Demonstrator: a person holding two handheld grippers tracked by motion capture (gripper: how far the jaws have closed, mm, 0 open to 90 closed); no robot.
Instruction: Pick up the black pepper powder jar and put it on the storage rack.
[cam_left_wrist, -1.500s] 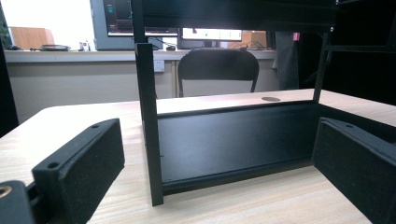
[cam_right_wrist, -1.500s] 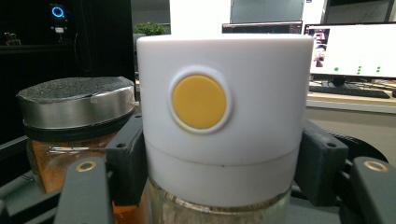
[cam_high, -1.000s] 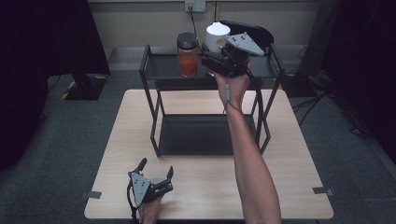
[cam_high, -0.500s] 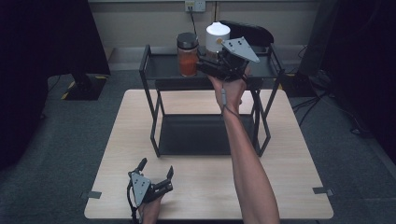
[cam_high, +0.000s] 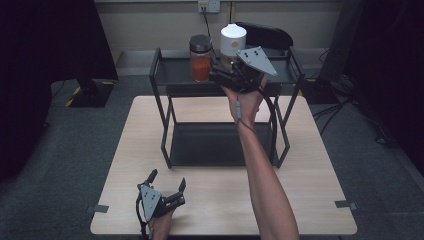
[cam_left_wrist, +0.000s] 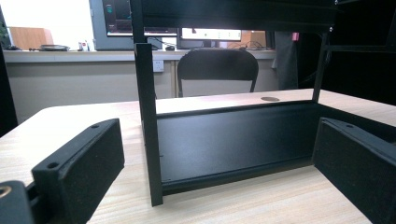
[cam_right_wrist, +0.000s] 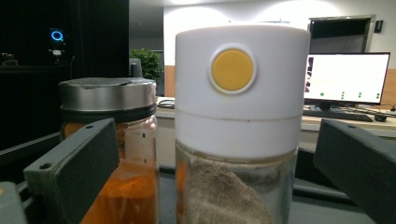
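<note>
Two jars share the rack's top shelf (cam_high: 175, 75) — the right gripper (cam_high: 226, 76), jaws wide, brackets the white-capped jar (cam_right_wrist: 240, 126) beside the orange jar (cam_right_wrist: 116, 154), seemingly for grasping; the left gripper (cam_high: 167, 187) rests wide-open on the bench (cam_high: 310, 160).

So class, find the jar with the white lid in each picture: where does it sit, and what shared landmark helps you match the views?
High view: the white-lidded jar stands on the black rack, top shelf, just beyond the right gripper.
Left gripper view: no jar here; the rack's lower tray lies ahead.
Right gripper view: centre, between the open jaws.
Shared landmark: the orange jar beside it.
</note>
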